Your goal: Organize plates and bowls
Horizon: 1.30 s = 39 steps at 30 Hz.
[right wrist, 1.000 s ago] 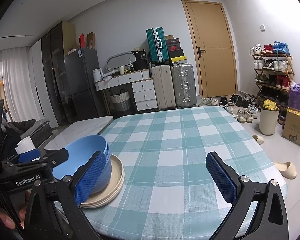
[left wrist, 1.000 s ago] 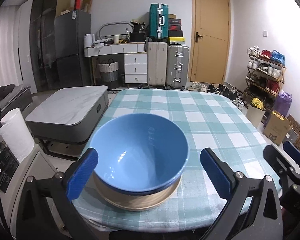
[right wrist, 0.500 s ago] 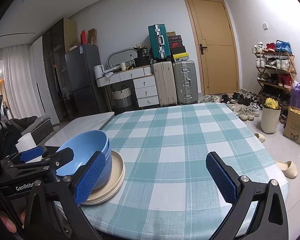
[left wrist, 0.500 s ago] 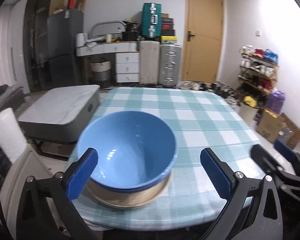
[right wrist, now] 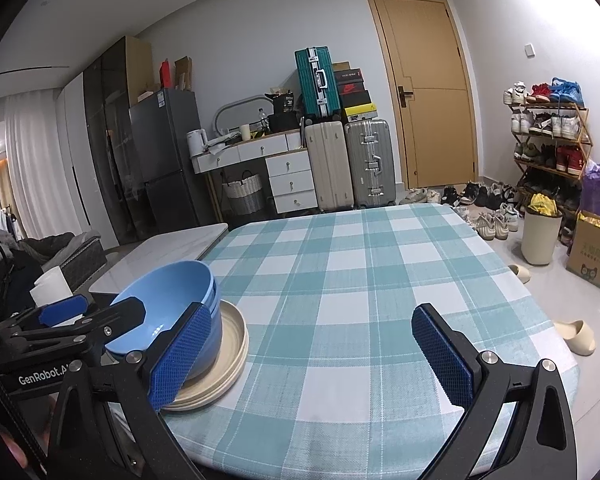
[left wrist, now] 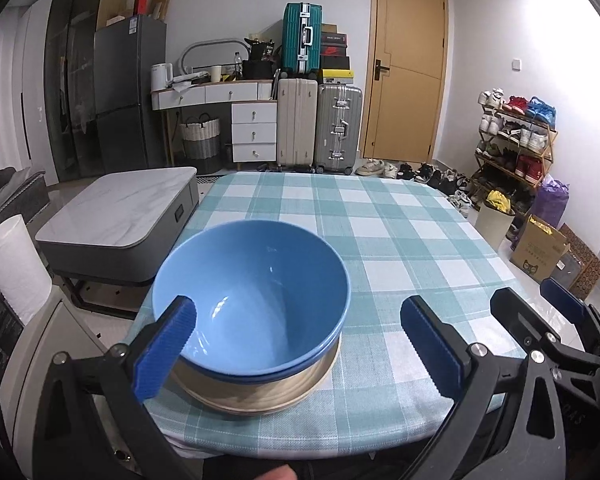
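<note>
Nested blue bowls sit on stacked beige plates at the near left corner of the checked table. My left gripper is open, just behind the stack, its left finger overlapping the bowl rim in view. The stack also shows in the right wrist view, bowls on plates. My right gripper is open and empty over the table's near edge, to the right of the stack. The right gripper also shows in the left wrist view, at the right.
A low grey marble-top table stands left of the checked table. A white paper roll is at the far left. Suitcases, drawers, a shoe rack, a bin and a cardboard box stand beyond.
My left gripper has pulled back and shifted slightly, so the bowl stack sits a little farther from the fingers. The right gripper has barely moved.
</note>
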Tool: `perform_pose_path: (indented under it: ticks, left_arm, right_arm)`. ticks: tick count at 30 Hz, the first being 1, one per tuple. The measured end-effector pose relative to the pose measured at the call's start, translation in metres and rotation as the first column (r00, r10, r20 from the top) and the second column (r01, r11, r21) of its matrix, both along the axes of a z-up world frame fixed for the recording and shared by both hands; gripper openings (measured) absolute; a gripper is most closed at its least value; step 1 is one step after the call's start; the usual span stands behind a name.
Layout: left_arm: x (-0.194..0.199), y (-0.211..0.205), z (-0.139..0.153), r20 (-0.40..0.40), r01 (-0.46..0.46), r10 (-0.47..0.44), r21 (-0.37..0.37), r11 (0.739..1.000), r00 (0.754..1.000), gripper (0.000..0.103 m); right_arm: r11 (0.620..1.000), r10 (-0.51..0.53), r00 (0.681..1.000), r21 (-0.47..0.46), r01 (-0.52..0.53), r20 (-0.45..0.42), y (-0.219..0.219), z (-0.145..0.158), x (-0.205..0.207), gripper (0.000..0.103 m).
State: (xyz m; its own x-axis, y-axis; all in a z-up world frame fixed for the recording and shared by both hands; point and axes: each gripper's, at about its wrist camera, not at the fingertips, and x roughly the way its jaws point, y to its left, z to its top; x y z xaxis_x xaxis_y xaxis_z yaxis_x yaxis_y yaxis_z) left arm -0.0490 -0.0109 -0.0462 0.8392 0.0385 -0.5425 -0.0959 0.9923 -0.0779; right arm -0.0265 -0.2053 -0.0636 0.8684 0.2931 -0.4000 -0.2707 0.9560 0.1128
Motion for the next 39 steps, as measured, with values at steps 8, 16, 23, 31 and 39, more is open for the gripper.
perform_pose_path:
  ticks: [8,16,23,31,39]
  left_arm:
    - [0.0001,0.0007,-0.0004,0.005,0.003,-0.003,0.004,1.000,1.000,0.103]
    - [-0.0007,0.0002,-0.0003,0.011,0.002,-0.002,0.006,1.000,1.000,0.103]
    - [-0.0014,0.0011,-0.0019,0.006,-0.008,0.008,0.005,1.000,1.000,0.103]
    - [-0.0009,0.0013,-0.0036,0.003,-0.010,0.010,0.007,1.000,1.000,0.103]
    - [0.0013,-0.0013,-0.0065,-0.002,-0.006,0.006,0.013,1.000,1.000,0.103]
  right_arm:
    - [1.000,0.004,1.000,-0.006,-0.004,0.007,0.0018,0.0004,-0.0011,0.102]
    - [1.000,0.003,1.000,-0.010,-0.003,0.011,0.0033,0.0013,-0.0026,0.102]
    - [1.000,0.011,1.000,-0.018,-0.011,0.013,0.0064,0.0037,-0.0027,0.102]
    - [1.000,0.017,1.000,-0.024,-0.017,0.011,0.0069,0.0036,-0.0031,0.102]
    - [1.000,0.012,1.000,-0.018,-0.012,0.002,0.0038,0.0004,0.0004,0.102]
